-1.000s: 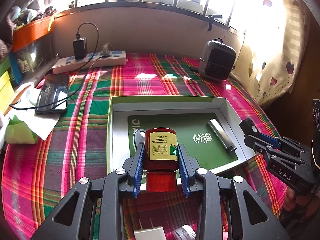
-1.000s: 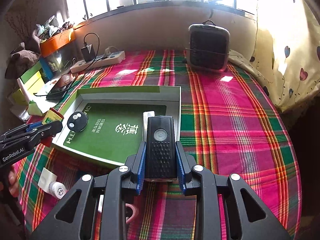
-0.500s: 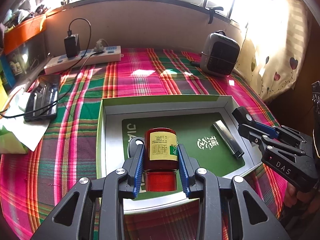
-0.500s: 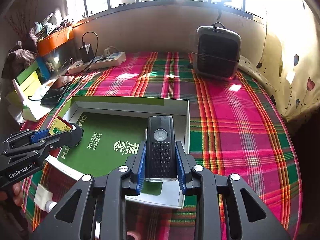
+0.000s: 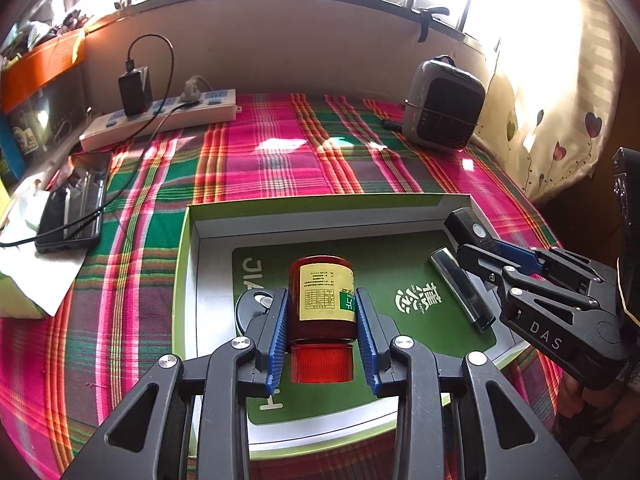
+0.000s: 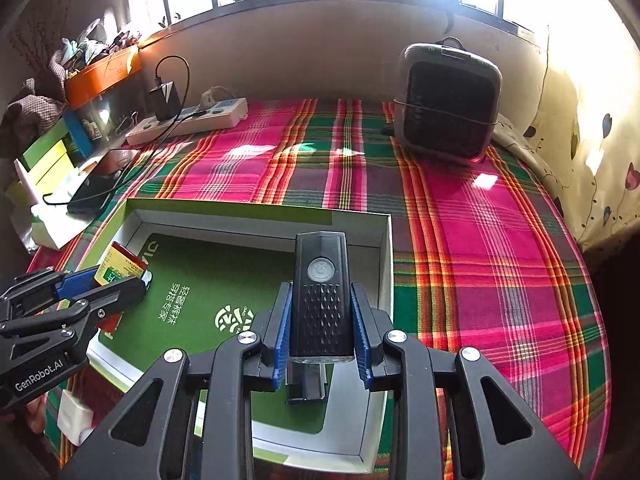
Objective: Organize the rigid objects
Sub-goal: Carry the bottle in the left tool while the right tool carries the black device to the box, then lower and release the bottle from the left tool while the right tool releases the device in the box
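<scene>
At centre bottom of the left wrist view, the left gripper (image 5: 322,332) clamps a round dark-red jar (image 5: 322,300) with a yellow paper label and a ribbed red lid, above a shallow green-rimmed cardboard box (image 5: 192,240). Only this view shows the smooth metallic cylinder (image 5: 460,290) and a round black fob (image 5: 248,308) lying inside the box. The right wrist view shows the right gripper (image 6: 322,340) closed on a rectangular black plastic device (image 6: 320,300) with a round button and textured face, over the box's right side. Bright plaid cloth (image 6: 480,240) covers the table below a sunlit window.
</scene>
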Available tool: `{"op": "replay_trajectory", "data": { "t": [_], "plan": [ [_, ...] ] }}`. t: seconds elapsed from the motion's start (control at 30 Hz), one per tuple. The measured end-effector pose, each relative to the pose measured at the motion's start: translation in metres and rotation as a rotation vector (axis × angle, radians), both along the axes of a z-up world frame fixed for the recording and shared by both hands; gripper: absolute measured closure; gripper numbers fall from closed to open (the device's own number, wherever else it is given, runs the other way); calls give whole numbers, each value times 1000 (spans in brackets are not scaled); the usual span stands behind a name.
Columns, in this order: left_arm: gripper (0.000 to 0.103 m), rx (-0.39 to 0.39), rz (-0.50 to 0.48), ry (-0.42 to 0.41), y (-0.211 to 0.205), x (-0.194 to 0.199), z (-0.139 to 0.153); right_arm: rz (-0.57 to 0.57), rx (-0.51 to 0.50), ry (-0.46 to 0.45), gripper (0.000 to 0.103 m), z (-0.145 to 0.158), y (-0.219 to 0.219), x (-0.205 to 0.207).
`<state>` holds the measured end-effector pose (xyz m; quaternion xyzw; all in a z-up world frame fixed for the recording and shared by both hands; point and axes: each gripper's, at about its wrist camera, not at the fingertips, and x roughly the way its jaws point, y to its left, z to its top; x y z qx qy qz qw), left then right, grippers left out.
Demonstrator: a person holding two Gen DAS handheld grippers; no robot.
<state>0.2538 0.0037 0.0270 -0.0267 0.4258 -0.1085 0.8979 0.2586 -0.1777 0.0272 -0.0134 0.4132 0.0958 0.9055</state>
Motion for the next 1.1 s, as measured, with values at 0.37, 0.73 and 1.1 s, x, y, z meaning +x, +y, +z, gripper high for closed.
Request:
{"op": "replay_trajectory", "data": {
  "t": [0.37,0.73,1.1],
  "plan": [
    [72,13,-2,14,-7,7,-9,-8,-1,9,75,-8,0,7],
    [72,43,1,21,-11,9,-15,-5,2,6,75,-11,1,9],
    [72,43,0,31,-12,10,-19,-12,4,4,75,-11,0,10]
  ]
}}
